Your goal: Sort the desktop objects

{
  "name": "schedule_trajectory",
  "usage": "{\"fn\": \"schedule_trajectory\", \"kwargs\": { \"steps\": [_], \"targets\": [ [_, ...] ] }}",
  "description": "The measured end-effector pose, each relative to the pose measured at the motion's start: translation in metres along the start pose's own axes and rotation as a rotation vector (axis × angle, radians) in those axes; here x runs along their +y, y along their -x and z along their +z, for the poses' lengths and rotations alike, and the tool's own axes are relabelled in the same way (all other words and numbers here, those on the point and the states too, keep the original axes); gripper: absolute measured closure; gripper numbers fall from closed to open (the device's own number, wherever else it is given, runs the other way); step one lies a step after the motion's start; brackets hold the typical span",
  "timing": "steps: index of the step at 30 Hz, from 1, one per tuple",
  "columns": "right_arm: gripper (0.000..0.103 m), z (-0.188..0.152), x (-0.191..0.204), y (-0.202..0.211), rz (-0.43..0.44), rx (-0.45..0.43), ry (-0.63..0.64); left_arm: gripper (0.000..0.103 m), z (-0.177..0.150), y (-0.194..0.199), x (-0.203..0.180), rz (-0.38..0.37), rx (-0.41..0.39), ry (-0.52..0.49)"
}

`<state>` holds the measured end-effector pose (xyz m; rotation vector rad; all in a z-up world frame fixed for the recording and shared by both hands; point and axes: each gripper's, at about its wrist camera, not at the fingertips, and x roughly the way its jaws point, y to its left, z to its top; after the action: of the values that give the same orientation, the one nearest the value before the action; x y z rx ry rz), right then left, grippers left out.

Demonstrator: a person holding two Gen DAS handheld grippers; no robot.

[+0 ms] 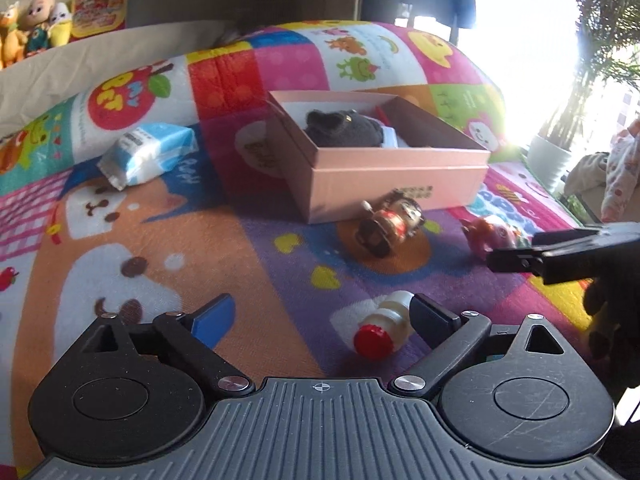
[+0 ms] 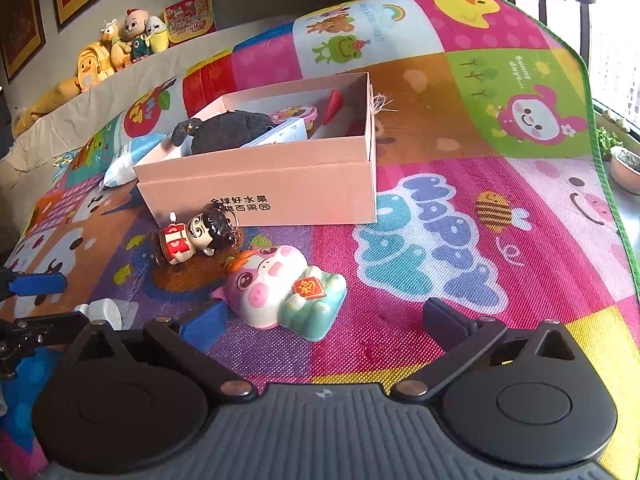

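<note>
Pink cardboard forms the open box [image 2: 256, 188] sitting mid-mat on the colourful play mat [image 2: 460, 184], with a dark grey plush [image 2: 232, 130] and a few smaller items inside it. Just in front of the box's printed wall lies a small doll figure [image 2: 196, 236] in a red outfit, head toward the box, and nearer the mat's front edge a pink pig figurine [image 2: 280, 288] lies on its back beside it. A blue-and-white tissue pack [image 1: 148, 154] rests well off toward the left side of the mat, behind the box's left corner. Plush toys [image 2: 124, 44] line the ledge beyond the mat's far edge. The left gripper [image 1: 324, 316] has its jaws spread wide and holds nothing; a small white bottle [image 1: 384, 324] with a red cap lies on the mat between its fingers, close against the right-hand one, though contact cannot be told. The bottle lies on its side, long axis diagonal, cap pointing back toward the camera. The right gripper [image 2: 320, 320] is also spread wide and empty, with the pig lying just ahead, near its blue left finger [image 2: 204, 324].
</note>
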<state>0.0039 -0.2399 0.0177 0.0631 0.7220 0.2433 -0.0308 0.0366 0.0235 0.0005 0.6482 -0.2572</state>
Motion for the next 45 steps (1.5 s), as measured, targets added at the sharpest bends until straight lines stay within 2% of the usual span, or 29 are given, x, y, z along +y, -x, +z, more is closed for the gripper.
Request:
{"fn": "schedule_trajectory", "kwargs": {
  "steps": [1, 5, 8, 9, 14, 16, 18, 20, 22, 25, 28, 37, 42, 45],
  "targets": [
    [0.000, 0.000, 0.002, -0.001, -0.008, 0.003, 0.009, 0.005, 0.005, -0.002, 0.007, 0.031, -0.022, -0.001],
    [0.000, 0.000, 0.008, -0.003, -0.039, 0.016, 0.046, 0.005, 0.044, -0.032, 0.058, 0.253, -0.120, -0.047],
    [0.000, 0.000, 0.010, -0.005, -0.053, 0.023, 0.062, 0.005, 0.074, -0.070, 0.096, 0.336, -0.136, -0.097],
    [0.000, 0.000, 0.011, -0.005, -0.056, 0.025, 0.066, 0.005, 0.082, -0.083, 0.106, 0.344, -0.127, -0.114],
    [0.000, -0.001, 0.015, -0.007, -0.077, 0.035, 0.092, 0.003, 0.111, -0.133, 0.133, 0.299, -0.060, -0.171],
    [0.000, -0.001, 0.016, -0.007, -0.078, 0.035, 0.093, 0.003, 0.114, -0.143, 0.136, 0.256, -0.039, -0.173],
    [0.000, -0.001, 0.015, -0.008, -0.077, 0.035, 0.093, 0.005, 0.115, -0.149, 0.134, 0.255, -0.019, -0.160],
    [0.000, -0.001, 0.015, -0.008, -0.077, 0.035, 0.093, 0.024, 0.112, -0.148, 0.128, 0.293, -0.026, -0.163],
    [0.000, -0.001, 0.015, -0.008, -0.076, 0.035, 0.092, 0.036, 0.109, -0.142, 0.126, 0.297, -0.030, -0.150],
    [0.000, -0.001, 0.016, -0.008, -0.076, 0.035, 0.092, 0.041, 0.101, -0.122, 0.117, 0.281, -0.035, -0.119],
    [0.000, -0.001, 0.015, -0.008, -0.074, 0.033, 0.090, 0.043, 0.085, -0.090, 0.102, 0.225, -0.031, -0.089],
    [0.000, -0.001, 0.016, -0.009, -0.079, 0.040, 0.106, 0.041, 0.008, 0.013, 0.030, 0.047, -0.025, -0.004],
    [0.000, -0.001, 0.016, -0.009, -0.082, 0.040, 0.109, 0.029, -0.006, 0.023, -0.003, -0.067, -0.042, 0.036],
    [0.000, 0.000, 0.016, -0.010, -0.085, 0.042, 0.111, 0.023, -0.003, 0.018, -0.013, -0.091, -0.043, 0.059]
  ]
}}
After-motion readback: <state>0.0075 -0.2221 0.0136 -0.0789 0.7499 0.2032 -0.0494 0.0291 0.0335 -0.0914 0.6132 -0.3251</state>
